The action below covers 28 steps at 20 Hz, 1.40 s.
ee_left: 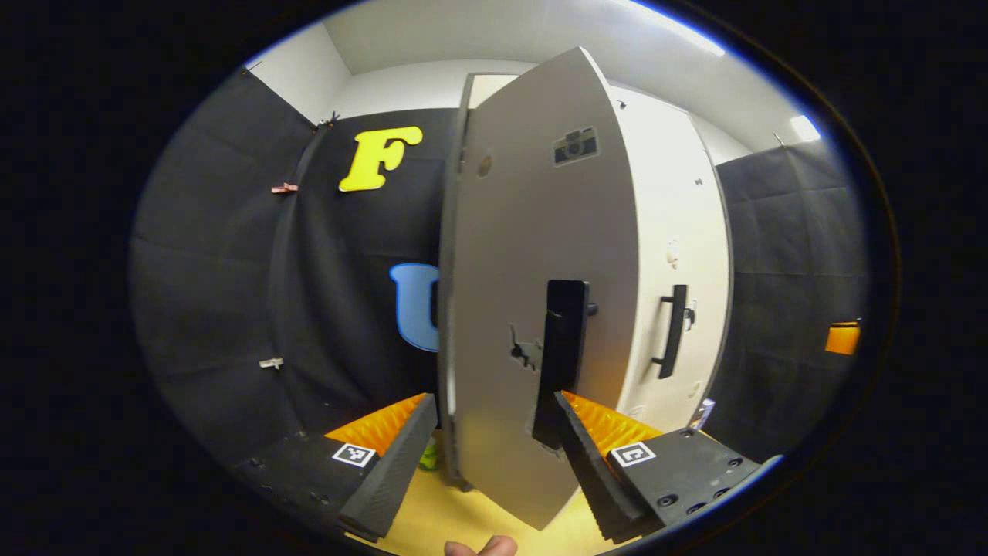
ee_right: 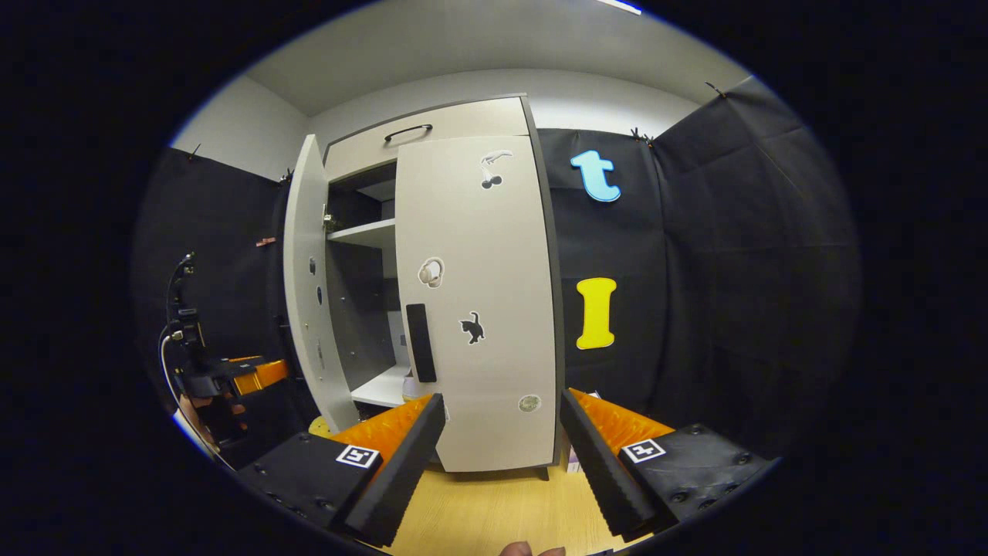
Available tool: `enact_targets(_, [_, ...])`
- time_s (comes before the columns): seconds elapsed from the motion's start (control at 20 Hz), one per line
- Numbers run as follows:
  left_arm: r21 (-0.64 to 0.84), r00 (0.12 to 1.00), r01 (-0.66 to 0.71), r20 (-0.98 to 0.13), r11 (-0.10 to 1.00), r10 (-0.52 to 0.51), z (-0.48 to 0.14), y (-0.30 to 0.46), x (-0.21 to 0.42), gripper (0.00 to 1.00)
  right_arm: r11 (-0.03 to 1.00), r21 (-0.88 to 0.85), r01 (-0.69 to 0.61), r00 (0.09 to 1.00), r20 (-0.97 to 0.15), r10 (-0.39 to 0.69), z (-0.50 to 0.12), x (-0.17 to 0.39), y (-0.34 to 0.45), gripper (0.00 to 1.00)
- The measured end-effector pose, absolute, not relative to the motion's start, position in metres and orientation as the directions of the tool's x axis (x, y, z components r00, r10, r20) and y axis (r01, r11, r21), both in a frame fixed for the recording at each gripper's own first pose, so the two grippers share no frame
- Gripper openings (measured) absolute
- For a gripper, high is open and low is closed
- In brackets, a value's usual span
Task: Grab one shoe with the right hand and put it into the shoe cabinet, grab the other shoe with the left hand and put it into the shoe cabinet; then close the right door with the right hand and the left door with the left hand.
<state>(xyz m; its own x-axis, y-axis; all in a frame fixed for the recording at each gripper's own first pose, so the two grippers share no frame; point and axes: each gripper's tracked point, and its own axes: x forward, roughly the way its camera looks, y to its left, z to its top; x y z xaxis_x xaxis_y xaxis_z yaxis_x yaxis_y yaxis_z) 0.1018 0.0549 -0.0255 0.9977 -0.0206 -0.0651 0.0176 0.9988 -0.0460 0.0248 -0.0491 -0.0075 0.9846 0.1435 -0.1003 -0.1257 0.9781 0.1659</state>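
The pale shoe cabinet point(ee_right: 432, 123) stands against the booth wall. Its right door point(ee_right: 486, 309) is closed and carries a black handle point(ee_right: 417, 342). Its left door point(ee_right: 302, 293) swings wide open. Past that door's edge, shelves show inside, and a whitish shape point(ee_right: 409, 386) lies on the lower one, too hidden to name. My left gripper point(ee_left: 490, 432) is open, close up to the outer face of the left door point(ee_left: 532, 255) near its black handle point(ee_left: 563, 347). The right gripper point(ee_right: 502, 432) is open in front of the closed right door, apart from it.
Light wooden floor point(ee_right: 494, 510) runs under the cabinet. A small yellow-green object point(ee_left: 428, 457) lies on the floor by the open door's foot. In the right gripper view, a hand holds the left gripper point(ee_right: 231, 378) at far left. Black cloth walls enclose both sides.
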Motion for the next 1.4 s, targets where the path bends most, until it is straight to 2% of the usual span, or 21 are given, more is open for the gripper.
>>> enact_targets(0.3, [-0.046, 0.995, 0.041, -0.086, 0.998, -0.045, -0.031, 0.014, 0.091, 0.95, 0.973, 0.192, -0.127, 0.982, -0.115, 0.151, -0.009, 0.029, -0.053, 0.98])
enact_targets(0.85, [-0.034, 0.997, 0.044, -0.064, 0.998, -0.046, -0.01, -0.002, 0.045, 0.95, 0.971, 0.186, -0.149, 0.982, -0.09, 0.168, 0.003, 0.017, -0.038, 0.98])
enact_targets(0.9, [-0.034, 0.997, 0.04, -0.062, 0.999, -0.042, -0.007, -0.002, 0.039, 0.95, 0.972, 0.183, -0.149, 0.982, -0.085, 0.166, 0.005, 0.015, -0.037, 1.0])
enact_targets(0.95, [-0.036, 0.997, 0.036, -0.062, 0.999, -0.039, -0.006, -0.002, 0.034, 0.95, 0.973, 0.179, -0.147, 0.983, -0.081, 0.164, 0.007, 0.013, -0.035, 0.98])
enact_targets(1.0, [-0.041, 0.997, 0.033, -0.065, 0.999, -0.035, -0.004, -0.003, 0.03, 0.95, 0.974, 0.174, -0.147, 0.984, -0.077, 0.162, 0.009, 0.011, -0.033, 1.0])
enact_targets(1.05, [-0.046, 0.997, 0.034, -0.064, 0.998, -0.037, -0.002, -0.004, 0.026, 0.95, 0.974, 0.171, -0.145, 0.984, -0.074, 0.16, 0.01, 0.009, -0.03, 0.97])
enact_targets(1.4, [-0.016, 0.998, 0.045, -0.041, 0.999, -0.046, 0.008, -0.006, 0.006, 0.95, 0.982, 0.134, -0.135, 0.988, -0.064, 0.144, 0.013, -0.004, -0.008, 0.98])
